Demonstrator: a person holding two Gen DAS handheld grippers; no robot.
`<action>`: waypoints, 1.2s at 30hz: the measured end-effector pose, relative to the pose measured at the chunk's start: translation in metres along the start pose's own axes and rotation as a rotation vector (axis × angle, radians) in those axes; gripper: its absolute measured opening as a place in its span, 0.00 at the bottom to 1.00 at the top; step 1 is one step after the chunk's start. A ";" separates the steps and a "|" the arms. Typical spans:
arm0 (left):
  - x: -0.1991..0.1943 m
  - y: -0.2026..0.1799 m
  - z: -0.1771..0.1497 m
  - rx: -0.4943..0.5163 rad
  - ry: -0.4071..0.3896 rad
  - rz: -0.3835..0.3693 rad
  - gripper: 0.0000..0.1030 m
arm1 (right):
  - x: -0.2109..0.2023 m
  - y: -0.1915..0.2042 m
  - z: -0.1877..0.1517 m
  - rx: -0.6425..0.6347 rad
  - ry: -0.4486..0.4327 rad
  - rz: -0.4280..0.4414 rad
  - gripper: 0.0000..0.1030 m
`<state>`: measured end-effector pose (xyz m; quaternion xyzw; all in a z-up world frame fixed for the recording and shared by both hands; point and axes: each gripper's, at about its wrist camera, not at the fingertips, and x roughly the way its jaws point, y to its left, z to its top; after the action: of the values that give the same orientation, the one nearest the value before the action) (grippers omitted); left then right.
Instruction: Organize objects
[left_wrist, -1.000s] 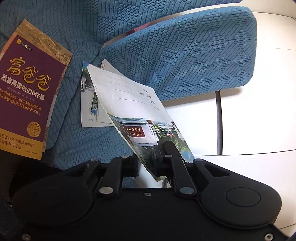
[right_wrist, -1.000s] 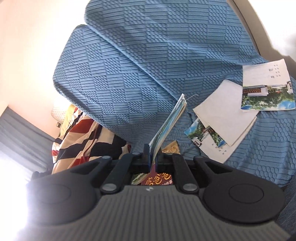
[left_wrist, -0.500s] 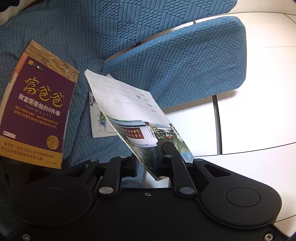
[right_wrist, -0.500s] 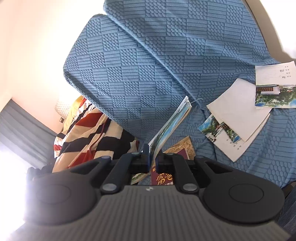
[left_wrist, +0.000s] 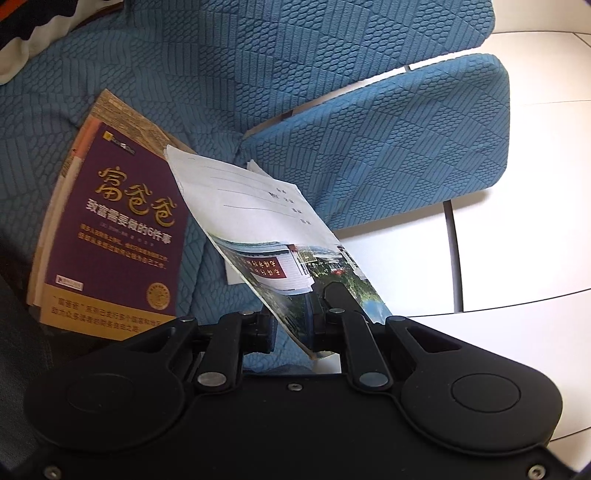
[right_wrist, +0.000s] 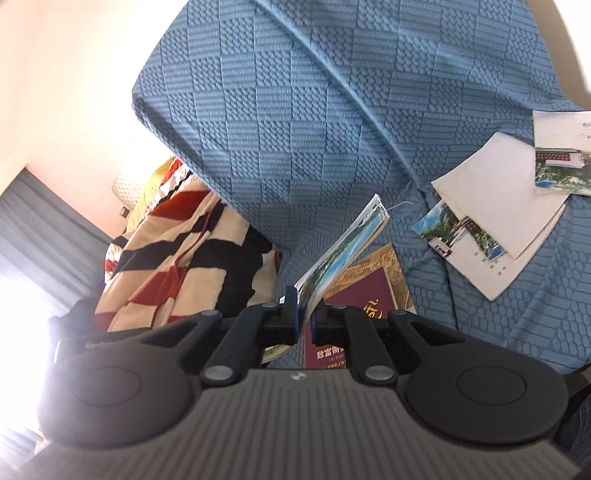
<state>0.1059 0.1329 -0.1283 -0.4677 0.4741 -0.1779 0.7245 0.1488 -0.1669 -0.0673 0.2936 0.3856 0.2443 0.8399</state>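
Booklets close in on the purple book on the blue sofa

Left wrist view: my left tongs (left_wrist: 295, 325) stay clamped on the corner of a photo-cover booklet (left_wrist: 258, 218), which a second ago hung beside the purple book (left_wrist: 114, 229) on the blue sofa (left_wrist: 369, 147) and now overlaps the book's upper right corner. Right wrist view: my right tongs (right_wrist: 303, 320) stay clamped on a thin landscape booklet (right_wrist: 347, 243), held edge-up, and the purple book (right_wrist: 364, 295) has slid into fuller view beneath it; loose booklets (right_wrist: 495, 221) lie well apart to the right. I judge both booklets are headed for one pile on the book.
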 end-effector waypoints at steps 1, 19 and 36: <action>-0.001 0.003 0.001 0.006 0.000 0.008 0.13 | 0.003 0.001 -0.002 -0.004 0.005 -0.001 0.10; 0.018 0.064 0.013 -0.032 -0.004 0.101 0.15 | 0.054 -0.004 -0.035 -0.096 0.077 -0.087 0.11; 0.028 0.103 0.004 -0.084 -0.039 0.220 0.14 | 0.078 -0.025 -0.066 -0.076 0.222 -0.145 0.14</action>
<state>0.1042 0.1664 -0.2295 -0.4460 0.5155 -0.0683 0.7284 0.1465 -0.1153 -0.1584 0.2043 0.4870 0.2285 0.8179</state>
